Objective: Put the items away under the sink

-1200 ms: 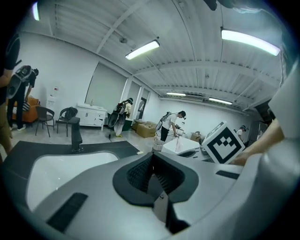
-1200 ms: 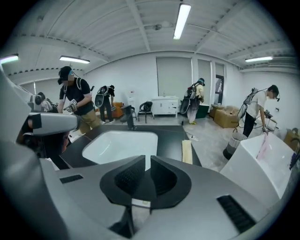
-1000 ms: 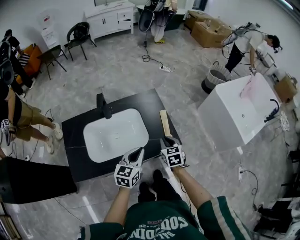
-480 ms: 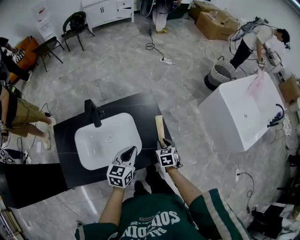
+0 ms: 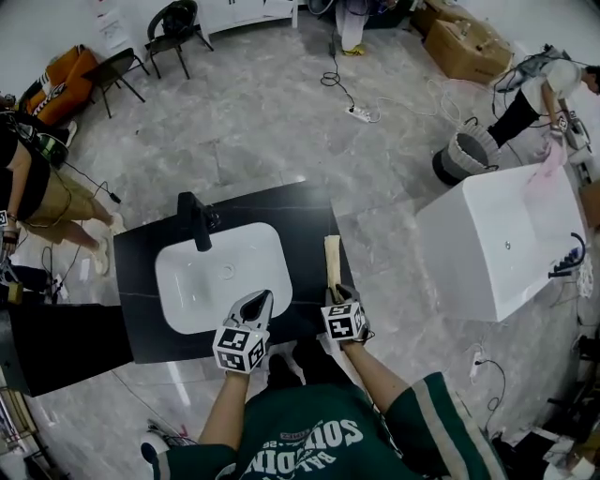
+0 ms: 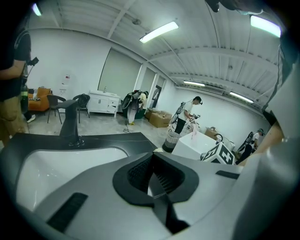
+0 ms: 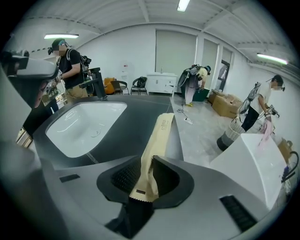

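A long tan paper sleeve (image 5: 332, 264) (image 7: 156, 140) sticks out forward from my right gripper (image 5: 338, 295) (image 7: 144, 180), whose jaws are shut on its near end. It hangs over the right edge of the black counter (image 5: 309, 211). My left gripper (image 5: 253, 307) (image 6: 151, 180) is shut with nothing in it, above the front rim of the white sink basin (image 5: 220, 277) (image 6: 56, 164). A black faucet (image 5: 194, 220) (image 6: 70, 121) stands at the basin's far side. The space under the sink is hidden by the counter.
A white freestanding tub (image 5: 502, 244) stands to the right across a strip of grey floor. People stand at the left (image 5: 23, 178) and far right (image 5: 544, 89). A bin (image 5: 464, 155), boxes (image 5: 469, 47), chairs (image 5: 173, 28) and a floor cable (image 5: 352, 98) lie farther off.
The view has shifted: the sink and counter sit slightly farther right and lower in frame. Both grippers keep their places at the counter's front, the right still holding the sleeve.
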Motion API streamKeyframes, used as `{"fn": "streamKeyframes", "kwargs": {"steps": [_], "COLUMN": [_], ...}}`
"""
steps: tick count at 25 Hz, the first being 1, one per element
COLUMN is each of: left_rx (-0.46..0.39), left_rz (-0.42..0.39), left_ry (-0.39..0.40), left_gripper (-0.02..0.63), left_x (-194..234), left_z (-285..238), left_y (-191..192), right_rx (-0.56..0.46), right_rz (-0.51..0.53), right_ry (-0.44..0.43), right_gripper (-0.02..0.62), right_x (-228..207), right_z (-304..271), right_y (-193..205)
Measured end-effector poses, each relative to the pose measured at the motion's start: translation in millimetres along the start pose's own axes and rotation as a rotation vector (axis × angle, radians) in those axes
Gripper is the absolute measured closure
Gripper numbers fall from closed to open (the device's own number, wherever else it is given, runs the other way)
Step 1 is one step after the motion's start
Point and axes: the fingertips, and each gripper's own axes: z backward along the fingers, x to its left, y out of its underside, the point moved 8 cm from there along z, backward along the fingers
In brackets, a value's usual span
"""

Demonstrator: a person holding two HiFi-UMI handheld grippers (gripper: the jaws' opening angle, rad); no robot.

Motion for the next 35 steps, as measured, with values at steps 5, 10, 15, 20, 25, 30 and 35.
{"fn": "streamKeyframes", "kwargs": {"steps": [5, 10, 15, 20, 25, 30, 35], "left_rx": [0.000, -0.001, -0.008, -0.015, -0.044, -0.092, -0.145], "left_rz": [0.032, 0.066, 0.080, 0.102, 0.133, 0.154, 0.160], "left_ry": [-0.051, -0.124, -0.181, -0.225, -0.263, -0.319, -0.373], "left_gripper": [0.595, 0.594, 0.594, 0.594, 0.594, 0.594, 0.594], "left_x": [9.6, 15.1, 27.3, 25.0, 12.0, -1.8, -31.2], "left_z": [2.0, 20.7, 48.5, 80.6, 120.6, 177.4, 242.1], "left_y": [8.3, 21.1, 35.5, 61.8, 90.4, 115.0, 142.1], "right_rx": [-0.034, -0.052, -0.066, -0.076, -0.098, -0.135, -0.192], "right_rz": [-0.020, -0.081, -0.088, -0.035, 0.005, 0.037, 0.068], "right_ry": [-0.016, -0.053, -0.056, -0.054, -0.064, -0.088, -0.164], "right_gripper": [0.511, 0.529, 0.540, 0.546, 0.549, 0.549, 0.549], "right_x": [-4.1, -9.4, -5.8, -5.8, -2.1, 22.5, 67.8], "right_z": [-4.5, -7.9, -8.1, -9.8, -1.6, 22.9, 69.6], "right_y": [0.3, 8.5, 9.2, 6.3, 10.3, 14.5, 31.1]}}
